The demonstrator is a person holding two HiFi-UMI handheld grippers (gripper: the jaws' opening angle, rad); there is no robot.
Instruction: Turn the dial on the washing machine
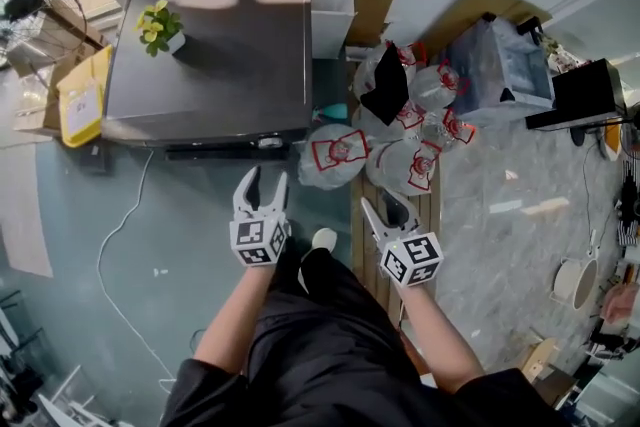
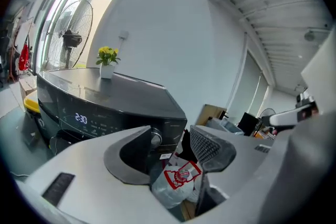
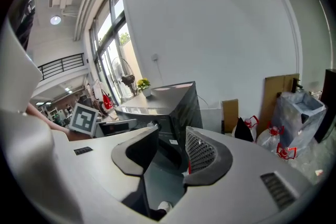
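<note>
Left gripper view shows display [image 2: 81, 118], head view doesn't | left claw [image 1: 266, 177], right claw [image 1: 382, 208] apart

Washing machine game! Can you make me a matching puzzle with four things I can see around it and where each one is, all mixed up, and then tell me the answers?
Things:
1. yellow flowers
2. white bags with red print
3. yellow container
4. left gripper

Places, as seen in the head view:
A. on the floor, to the right of the washing machine
B. on top of the washing machine
C. beside the washing machine's left side
D. in front of the washing machine, jaws apart, holding nothing

Right pairs: 1-B, 2-A, 3-C, 4-D.
</note>
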